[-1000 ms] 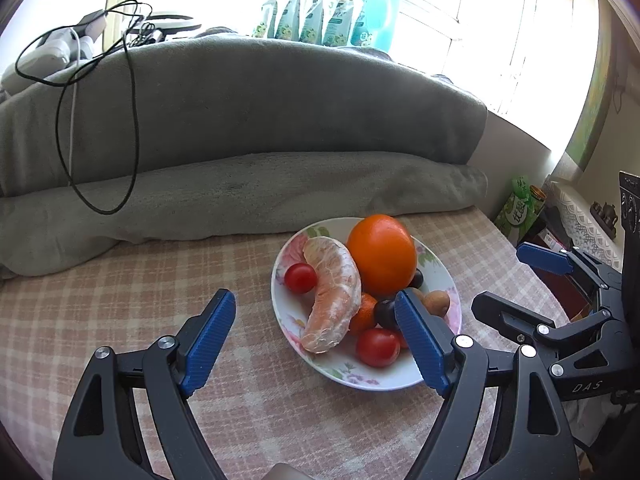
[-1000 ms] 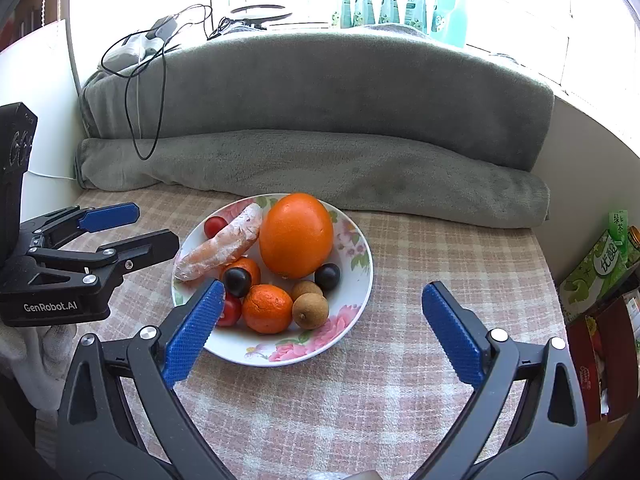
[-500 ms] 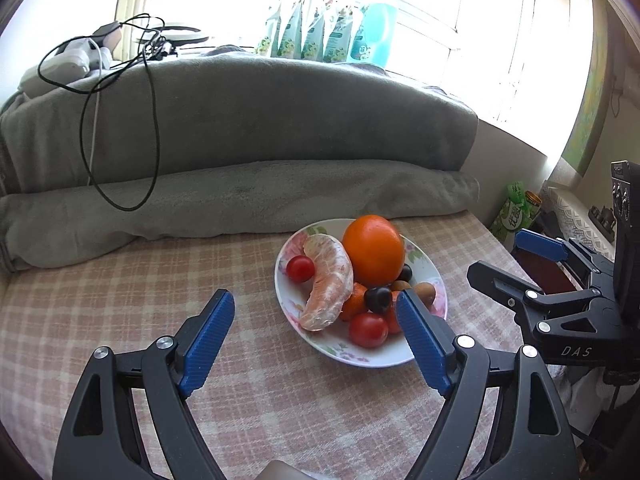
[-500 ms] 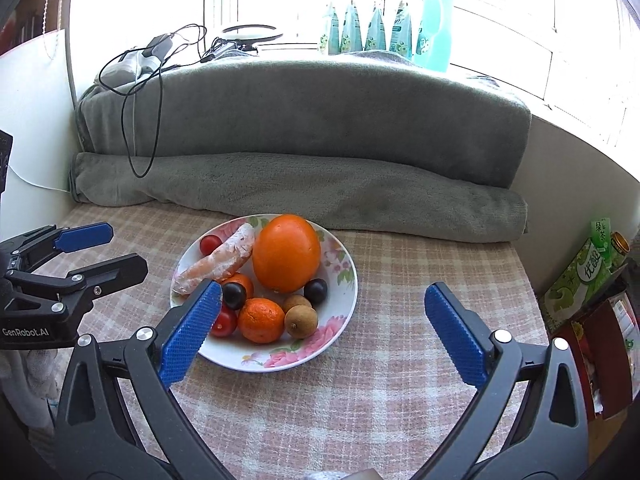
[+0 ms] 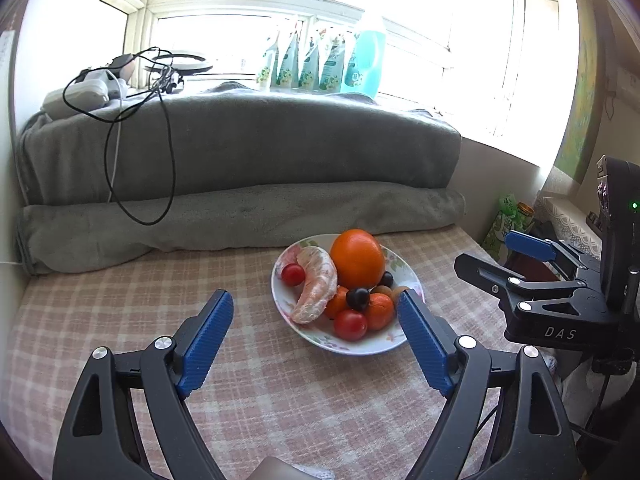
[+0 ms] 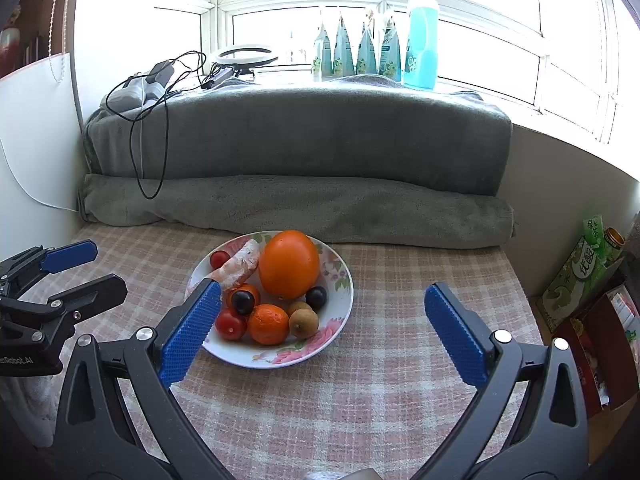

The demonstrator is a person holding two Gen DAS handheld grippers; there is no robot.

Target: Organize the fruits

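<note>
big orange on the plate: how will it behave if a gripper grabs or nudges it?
The orange is round and smooth, so it will likely roll if nudged. It sits on top of smaller fruit on the plate, so lifting it may shift them. It looks firm, probably heavy for its size.

Bright daylight pours through a wide white-framed window (image 6: 400,8), washing out the panes. On its sill stand a row of green pouches (image 6: 356,56) and a turquoise bottle (image 6: 420,44), with a tangle of black cables (image 5: 140,120) trailing over the folded grey blanket (image 6: 300,140) below. A pink-checked cloth (image 6: 400,380) covers the desk, and a white wall (image 6: 36,140) closes the left side.
</note>
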